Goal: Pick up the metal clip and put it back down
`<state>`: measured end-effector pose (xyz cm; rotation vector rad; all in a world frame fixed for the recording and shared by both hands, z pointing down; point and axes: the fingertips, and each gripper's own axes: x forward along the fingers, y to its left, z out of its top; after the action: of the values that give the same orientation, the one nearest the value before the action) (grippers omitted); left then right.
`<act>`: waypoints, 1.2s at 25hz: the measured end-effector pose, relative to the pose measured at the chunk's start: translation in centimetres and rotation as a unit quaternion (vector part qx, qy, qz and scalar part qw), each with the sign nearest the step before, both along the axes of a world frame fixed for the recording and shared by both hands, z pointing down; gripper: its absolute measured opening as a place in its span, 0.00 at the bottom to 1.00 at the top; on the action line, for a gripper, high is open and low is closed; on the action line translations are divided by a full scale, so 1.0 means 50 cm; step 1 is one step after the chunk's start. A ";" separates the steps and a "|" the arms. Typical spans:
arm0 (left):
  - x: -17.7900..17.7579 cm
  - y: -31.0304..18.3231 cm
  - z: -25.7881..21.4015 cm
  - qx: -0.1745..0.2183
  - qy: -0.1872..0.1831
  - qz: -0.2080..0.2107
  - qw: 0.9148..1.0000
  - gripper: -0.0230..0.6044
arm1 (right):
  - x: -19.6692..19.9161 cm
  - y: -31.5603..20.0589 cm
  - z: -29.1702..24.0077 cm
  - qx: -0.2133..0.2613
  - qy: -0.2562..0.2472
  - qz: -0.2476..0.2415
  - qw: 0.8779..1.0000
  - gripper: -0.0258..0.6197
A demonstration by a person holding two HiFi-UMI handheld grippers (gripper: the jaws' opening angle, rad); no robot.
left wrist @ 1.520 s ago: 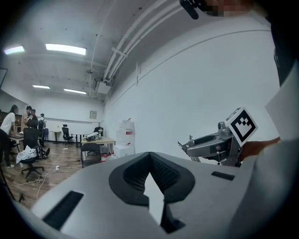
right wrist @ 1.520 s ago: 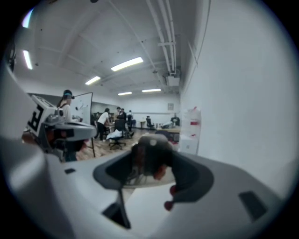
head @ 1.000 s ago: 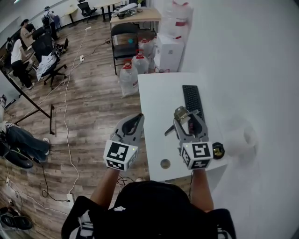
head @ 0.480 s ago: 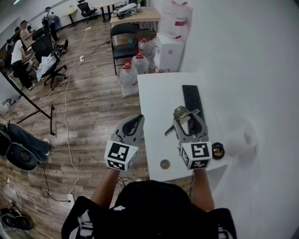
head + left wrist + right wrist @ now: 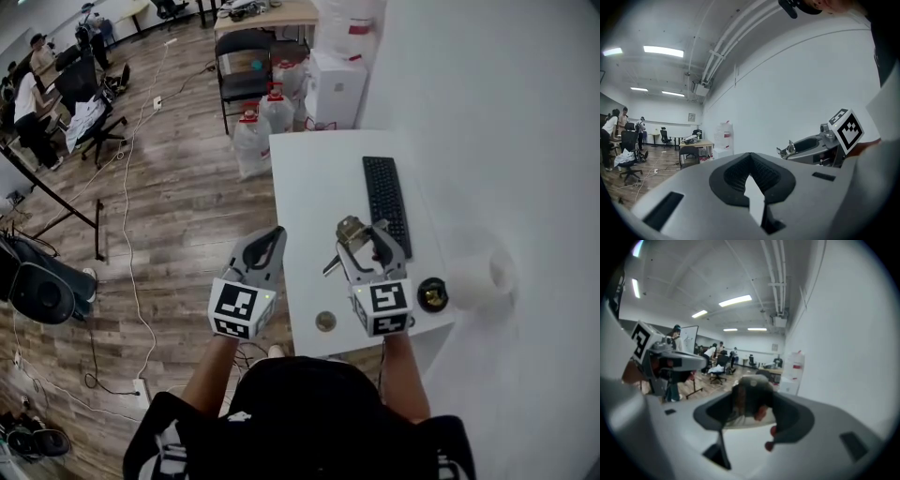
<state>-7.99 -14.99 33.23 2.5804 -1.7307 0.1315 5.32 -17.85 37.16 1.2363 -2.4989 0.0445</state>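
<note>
The metal clip [image 5: 348,228] is a silvery binder-type clip held above the white table [image 5: 309,178]. My right gripper [image 5: 356,236] is shut on it, and a dark lever juts out to the lower left. In the right gripper view the clip [image 5: 751,395] fills the space between the jaws. The left gripper view shows the clip [image 5: 790,149] at the tip of the right gripper [image 5: 793,150]. My left gripper [image 5: 273,240] is shut and holds nothing. It hangs over the wooden floor just left of the table edge.
A black keyboard [image 5: 386,200] lies on the table ahead of the right gripper. A white paper roll [image 5: 478,277] and a small dark round object [image 5: 431,294] sit at the right, and a round metal disc [image 5: 325,322] lies near the front edge. Water jugs [image 5: 251,141] and chairs stand beyond.
The head view has shifted slightly. My right gripper has drifted a little to the left, still shut on the clip. The left gripper has hardly moved.
</note>
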 end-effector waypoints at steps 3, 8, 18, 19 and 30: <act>0.005 -0.007 0.022 -0.015 0.003 0.000 1.000 0.08 | -0.003 0.001 0.050 -0.023 0.021 -0.009 0.999 0.48; 0.009 -0.008 0.070 -0.045 0.008 -0.003 0.999 0.08 | 0.007 0.012 0.146 -0.064 0.063 -0.020 0.996 0.48; 0.032 -0.010 0.170 -0.098 0.006 -0.002 0.995 0.08 | 0.020 0.041 0.343 -0.142 0.130 -0.063 0.979 0.48; 0.035 -0.007 0.180 -0.103 0.006 -0.001 0.995 0.08 | 0.022 0.047 0.363 -0.149 0.139 -0.068 0.977 0.48; 0.036 0.016 0.280 -0.167 -0.001 -0.004 0.986 0.08 | 0.044 0.068 0.529 -0.229 0.233 -0.114 0.938 0.48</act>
<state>-6.17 -14.21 47.24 2.3318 -1.5617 0.3867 7.54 -14.44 63.63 0.6667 -2.0404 0.2325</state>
